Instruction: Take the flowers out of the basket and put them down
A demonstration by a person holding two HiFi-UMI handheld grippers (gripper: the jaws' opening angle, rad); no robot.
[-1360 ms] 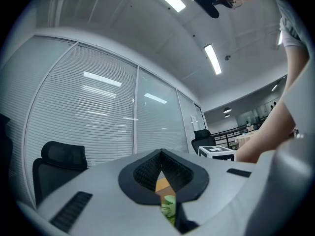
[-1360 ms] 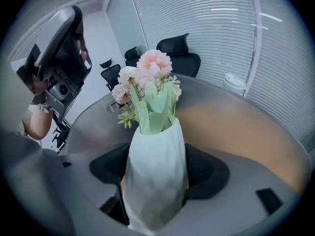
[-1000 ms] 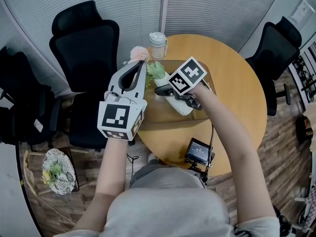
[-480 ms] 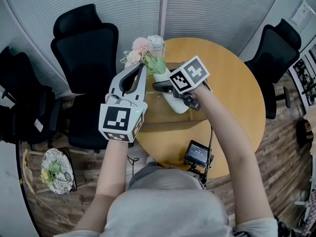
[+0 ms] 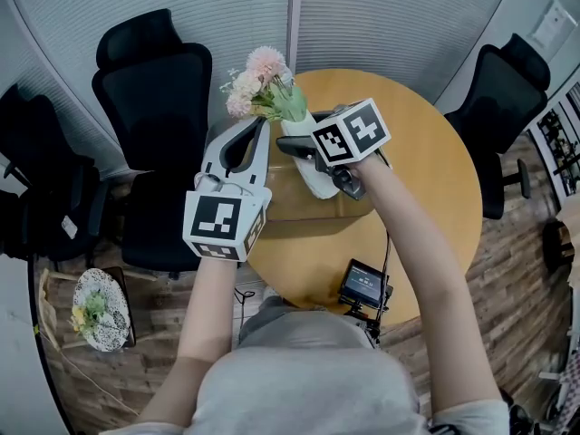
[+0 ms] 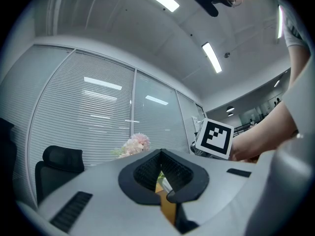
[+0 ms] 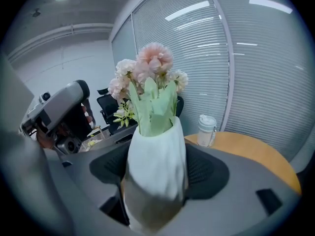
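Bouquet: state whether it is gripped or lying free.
Gripped: the right gripper is shut on the bouquet, on its white wrapper, blooms pointing up.

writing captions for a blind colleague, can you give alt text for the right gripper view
The right gripper grips a bouquet of pink and cream flowers in a white wrap, upright between its jaws. Behind it are a wooden table with a lidded cup and slatted blinds.
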